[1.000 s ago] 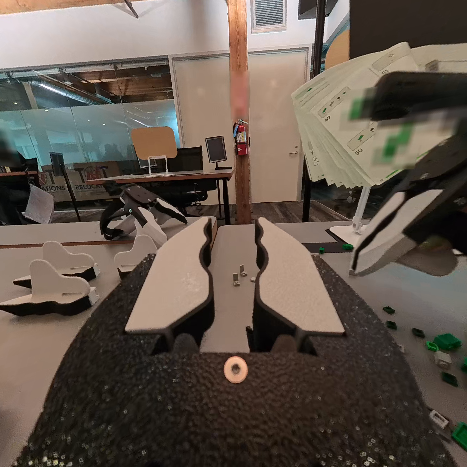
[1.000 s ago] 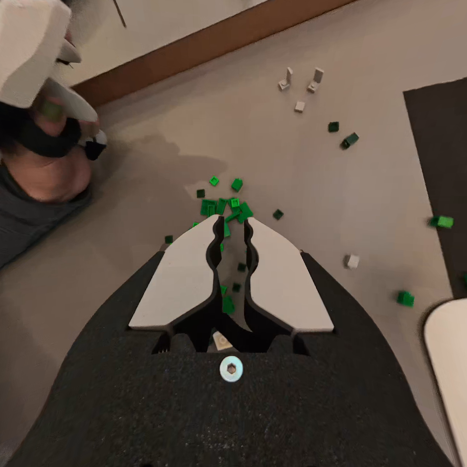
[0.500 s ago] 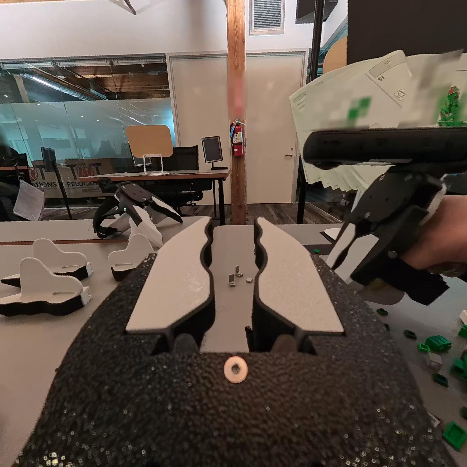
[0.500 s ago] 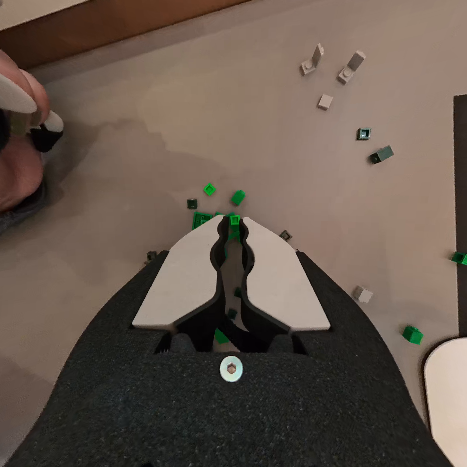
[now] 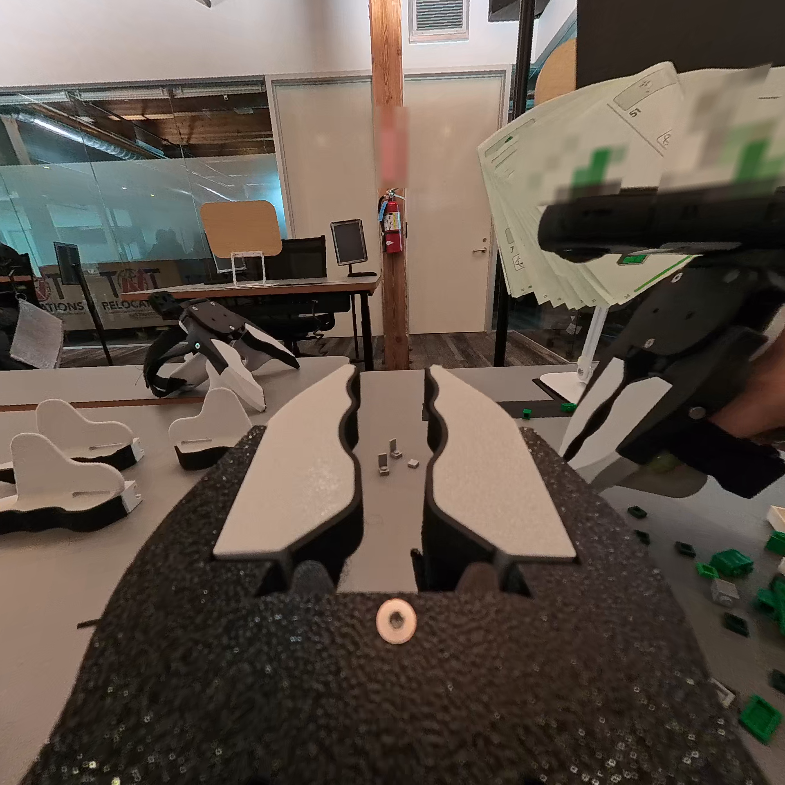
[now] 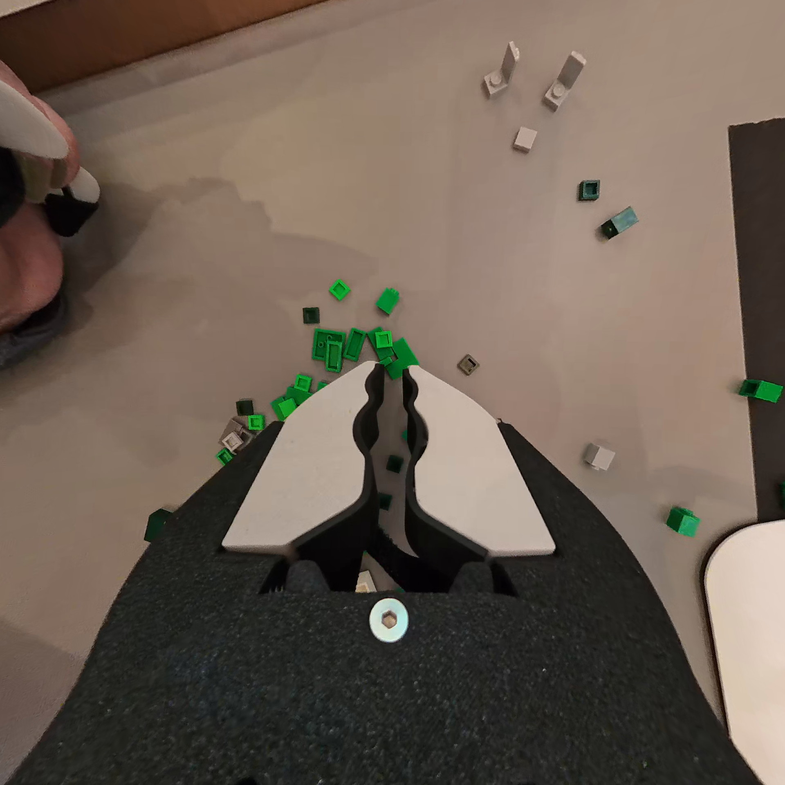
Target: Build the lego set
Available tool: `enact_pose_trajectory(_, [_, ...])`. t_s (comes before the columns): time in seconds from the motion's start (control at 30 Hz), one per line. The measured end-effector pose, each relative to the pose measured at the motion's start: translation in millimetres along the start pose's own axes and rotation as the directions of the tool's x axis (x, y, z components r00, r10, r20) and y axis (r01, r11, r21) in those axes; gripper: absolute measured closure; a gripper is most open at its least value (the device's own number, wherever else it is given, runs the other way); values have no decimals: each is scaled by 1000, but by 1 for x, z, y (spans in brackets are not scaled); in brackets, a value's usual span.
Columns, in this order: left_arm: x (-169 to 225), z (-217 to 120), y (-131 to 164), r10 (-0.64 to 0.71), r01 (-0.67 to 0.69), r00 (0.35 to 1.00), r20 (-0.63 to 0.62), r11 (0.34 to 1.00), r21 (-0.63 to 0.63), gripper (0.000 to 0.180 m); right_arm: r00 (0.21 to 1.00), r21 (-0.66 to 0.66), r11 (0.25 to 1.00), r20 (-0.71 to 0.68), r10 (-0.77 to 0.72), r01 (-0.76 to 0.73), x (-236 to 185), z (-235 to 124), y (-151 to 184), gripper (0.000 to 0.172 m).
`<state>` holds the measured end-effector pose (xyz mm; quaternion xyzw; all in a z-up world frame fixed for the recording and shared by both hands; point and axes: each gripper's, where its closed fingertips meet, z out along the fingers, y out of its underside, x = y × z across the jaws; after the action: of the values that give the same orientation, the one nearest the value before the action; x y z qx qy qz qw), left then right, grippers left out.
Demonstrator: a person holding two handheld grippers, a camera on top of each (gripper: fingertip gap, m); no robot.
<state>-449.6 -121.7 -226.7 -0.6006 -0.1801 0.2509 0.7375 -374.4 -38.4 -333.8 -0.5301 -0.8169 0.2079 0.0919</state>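
Green bricks (image 6: 384, 352) (loose) beneath right tool (image 6: 393, 369).

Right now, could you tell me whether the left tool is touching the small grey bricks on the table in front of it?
Apart. The left wrist view shows the left tool open, with the small grey bricks standing on bare table between its fingers, clear of both.

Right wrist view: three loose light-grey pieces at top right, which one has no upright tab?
The small square grey brick, lying flat below the two grey bracket pieces, which each have a tall tab rising from a studded base.
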Motion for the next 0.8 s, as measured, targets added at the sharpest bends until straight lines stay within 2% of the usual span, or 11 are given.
enact_pose_trajectory(0.47, [0, 0, 1, -16, 16, 1000, -7, 1000, -5, 153, 998, -38, 998, -21, -59, 58, 4, -9, 7, 163])
enact_pose_trajectory(0.57, [0, 0, 1, -23, 23, 1000, -7, 1000, -4, 153, 969, -25, 970, 71, -238, 240, -6, -18, 13, 152])
enact_pose_trajectory(0.67, [4, -1, 1, -28, 28, 1000, -8, 1000, -3, 153, 898, -143, 886, 55, -437, 440, -1, -22, 43, 152])
enact_pose_trajectory(0.73, [3, -1, 1, -35, 35, 999, -8, 999, -1, 153, 879, -177, 861, 79, -470, 476, 0, -26, 58, 152])
enact_pose_trajectory(0.8, [2, -1, 0, -41, 41, 999, -8, 999, -1, 153, 876, -151, 863, 119, -467, 481, -5, -30, 65, 154])
